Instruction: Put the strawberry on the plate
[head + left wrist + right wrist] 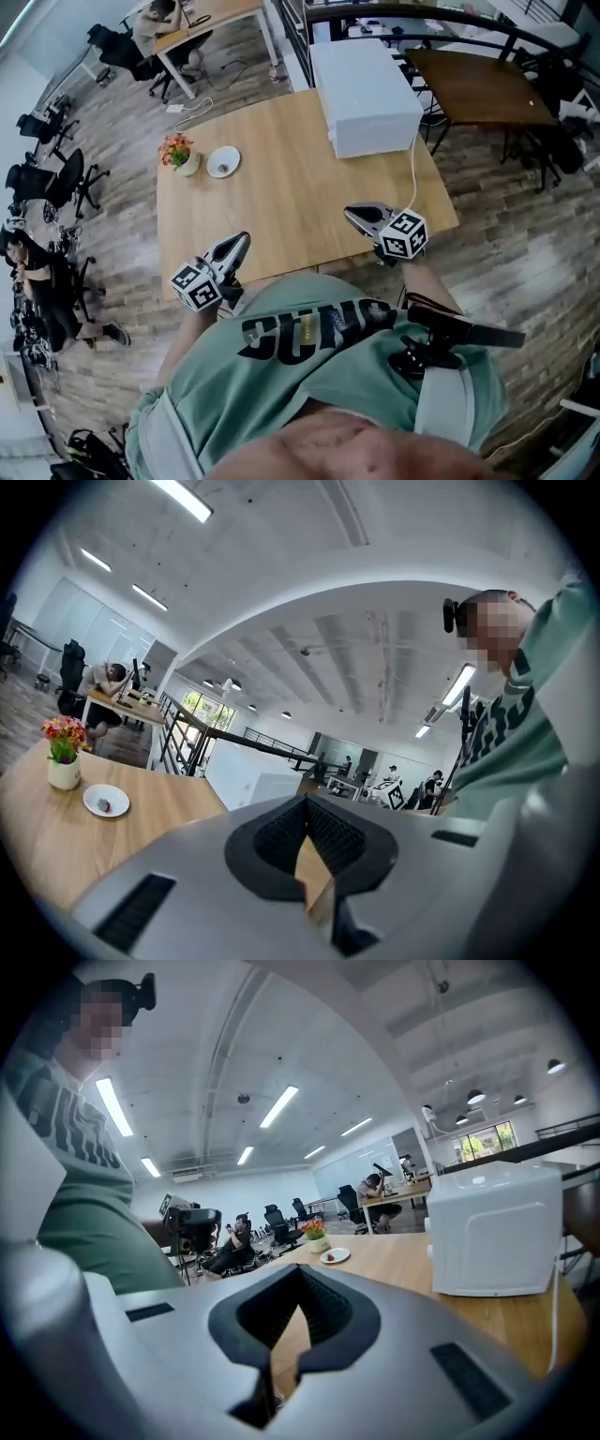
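The small red strawberry [105, 804] lies on the round white plate [234, 155] near the light wooden table's [281, 178] far left corner. The task appears complete. The left gripper [242, 240] and right gripper [352, 214] are closed and empty, held at the near edge, clear of the plate.

place: open office | cues: desks [225, 14], swivel chairs [70, 178], strip lights [281, 1105]

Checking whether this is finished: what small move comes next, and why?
Probably just set both down: the strawberry already lies on the plate, while the left gripper and right gripper are shut, empty, at the near edge of the table.
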The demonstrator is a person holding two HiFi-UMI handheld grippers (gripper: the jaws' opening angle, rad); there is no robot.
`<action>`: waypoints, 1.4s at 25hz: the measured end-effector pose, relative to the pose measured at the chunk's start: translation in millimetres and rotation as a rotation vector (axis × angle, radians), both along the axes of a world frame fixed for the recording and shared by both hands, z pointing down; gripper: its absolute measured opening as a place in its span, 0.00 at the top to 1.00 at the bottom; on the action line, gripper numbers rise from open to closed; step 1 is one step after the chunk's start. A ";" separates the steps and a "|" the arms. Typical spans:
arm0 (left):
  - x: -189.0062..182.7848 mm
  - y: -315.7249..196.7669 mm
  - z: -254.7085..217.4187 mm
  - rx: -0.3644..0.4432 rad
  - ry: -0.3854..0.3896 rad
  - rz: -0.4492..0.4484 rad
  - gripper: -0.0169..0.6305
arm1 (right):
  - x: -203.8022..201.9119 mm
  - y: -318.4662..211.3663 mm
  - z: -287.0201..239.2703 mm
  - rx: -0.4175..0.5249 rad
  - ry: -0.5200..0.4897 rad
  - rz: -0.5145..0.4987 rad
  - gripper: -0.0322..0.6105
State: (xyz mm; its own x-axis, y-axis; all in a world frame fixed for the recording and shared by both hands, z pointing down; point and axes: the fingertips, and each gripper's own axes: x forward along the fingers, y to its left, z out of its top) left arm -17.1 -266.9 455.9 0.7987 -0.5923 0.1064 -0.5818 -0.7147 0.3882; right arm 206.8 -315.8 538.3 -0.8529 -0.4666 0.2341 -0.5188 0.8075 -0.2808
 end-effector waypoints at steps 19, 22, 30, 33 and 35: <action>-202.1 109.8 21.3 0.054 0.038 0.028 0.97 | -208.5 116.6 -41.2 0.047 0.101 -0.046 0.94; -195.0 114.5 12.4 0.096 0.044 -0.013 0.97 | -199.7 112.9 -51.7 0.086 0.110 -0.076 0.94; -137.9 126.5 4.6 0.117 0.095 -0.078 0.97 | -143.3 109.9 -61.4 0.114 0.101 -0.114 0.94; -118.4 125.0 -9.5 0.136 0.103 -0.084 0.97 | -122.4 108.3 -59.9 0.113 0.091 -0.102 0.94; -111.2 125.8 -11.9 0.143 0.097 -0.077 0.97 | -114.7 108.1 -60.6 0.122 0.078 -0.092 0.94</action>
State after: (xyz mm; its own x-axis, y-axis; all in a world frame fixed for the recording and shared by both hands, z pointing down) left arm -128.2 -141.1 444.0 0.7526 -0.6559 -0.0589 -0.6019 -0.7214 0.3425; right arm 92.1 -207.7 477.7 -0.8745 -0.4167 0.2482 -0.4579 0.8779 -0.1398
